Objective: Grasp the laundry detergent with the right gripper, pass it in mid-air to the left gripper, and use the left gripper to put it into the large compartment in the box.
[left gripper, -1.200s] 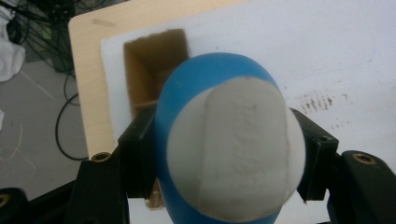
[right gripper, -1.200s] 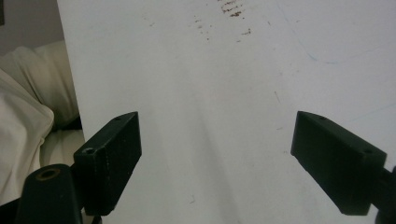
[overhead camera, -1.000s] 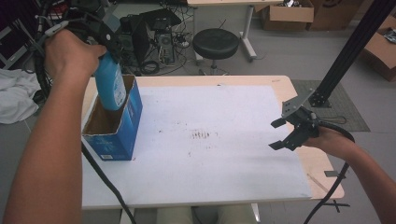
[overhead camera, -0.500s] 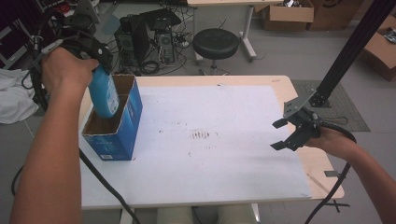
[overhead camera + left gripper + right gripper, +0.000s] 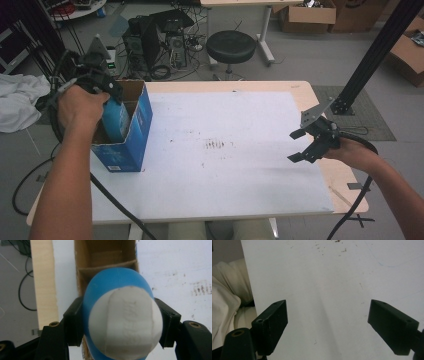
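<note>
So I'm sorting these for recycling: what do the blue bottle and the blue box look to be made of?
The blue bottle looks like smooth, slightly glossy plastic; its white cap shows moulded raised lettering. The blue box looks like cardboard: printed blue outside, with raw brown walls and a brown divider inside. The left gripper clamps the bottle just above it.

Both forearms bare, no sleeves visible. Left black two-jaw tongs [image 5: 117, 325]: blocky matte pads, brass-coloured screw inserts in the jaw arms. Right black two-jaw tongs [image 5: 303, 145]: same blocky pads, grey three-cornered plate on top, thick black cable trailing off the worktop's near right corner.
</note>
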